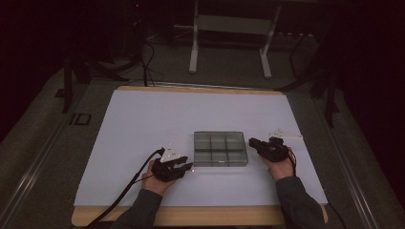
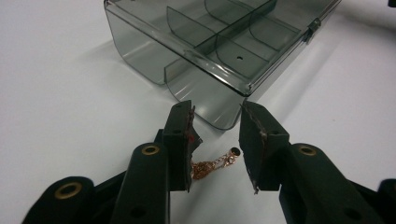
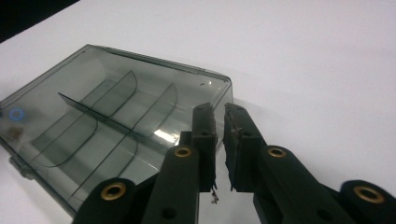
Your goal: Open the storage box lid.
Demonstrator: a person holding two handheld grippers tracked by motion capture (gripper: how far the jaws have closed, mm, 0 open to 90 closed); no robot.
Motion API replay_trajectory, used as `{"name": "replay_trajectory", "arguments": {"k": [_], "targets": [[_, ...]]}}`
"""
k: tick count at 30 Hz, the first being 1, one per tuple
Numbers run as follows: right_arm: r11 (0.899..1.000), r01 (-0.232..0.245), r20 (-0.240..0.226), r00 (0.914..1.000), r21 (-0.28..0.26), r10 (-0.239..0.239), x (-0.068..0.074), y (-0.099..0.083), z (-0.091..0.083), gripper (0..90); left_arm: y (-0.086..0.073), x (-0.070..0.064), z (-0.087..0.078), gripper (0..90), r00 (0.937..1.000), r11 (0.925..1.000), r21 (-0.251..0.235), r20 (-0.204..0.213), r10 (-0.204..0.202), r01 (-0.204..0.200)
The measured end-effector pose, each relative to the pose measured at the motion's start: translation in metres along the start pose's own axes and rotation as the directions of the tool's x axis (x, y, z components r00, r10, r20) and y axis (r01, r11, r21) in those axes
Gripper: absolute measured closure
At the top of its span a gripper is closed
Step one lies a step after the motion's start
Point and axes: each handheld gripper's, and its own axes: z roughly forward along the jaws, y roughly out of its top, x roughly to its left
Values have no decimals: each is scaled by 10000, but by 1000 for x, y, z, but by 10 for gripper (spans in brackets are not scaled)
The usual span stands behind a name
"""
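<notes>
A smoky clear compartment box (image 1: pixel 220 149) lies closed on the white table top (image 1: pixel 143 124), its dividers visible through the lid. My left gripper (image 1: pixel 180 167) rests just off the box's near left corner. In the left gripper view the gripper (image 2: pixel 215 109) is open, and a thin copper-coloured chain (image 2: pixel 211 164) lies on the table between the jaws, against the left finger (image 2: pixel 181 140). The box (image 2: pixel 210 46) sits just beyond the tips. My right gripper (image 1: pixel 254 142) is at the box's right side. In the right gripper view it (image 3: pixel 218 109) is shut with nothing in it, beside the box (image 3: pixel 93 126).
The white sheet covers a wooden table whose front edge (image 1: pixel 191 217) is near the person's sleeves. A white table frame (image 1: pixel 229 43) and cables (image 1: pixel 148 62) are on the dark floor beyond. Open white surface stretches behind and to the left of the box.
</notes>
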Motion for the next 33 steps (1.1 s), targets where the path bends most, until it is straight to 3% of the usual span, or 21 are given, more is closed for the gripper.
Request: {"name": "replay_trajectory", "arguments": {"k": [9, 16, 33], "targets": [[9996, 279, -324, 9991, 23, -278, 7, 3, -4, 789, -1, 2, 2, 608, 9999, 9999, 151, -131, 24, -22], [9980, 630, -607, 9962, 42, -626, 13, 4, -5, 900, -2, 1, 3, 621, 9999, 9997, 238, -100, 58, -56], [9931, 1157, -1205, 9863, 178, -1127, 36, 3, -3, 900, -2, 1, 3, 621, 9998, 9994, 333, -179, 37, -32]]}}
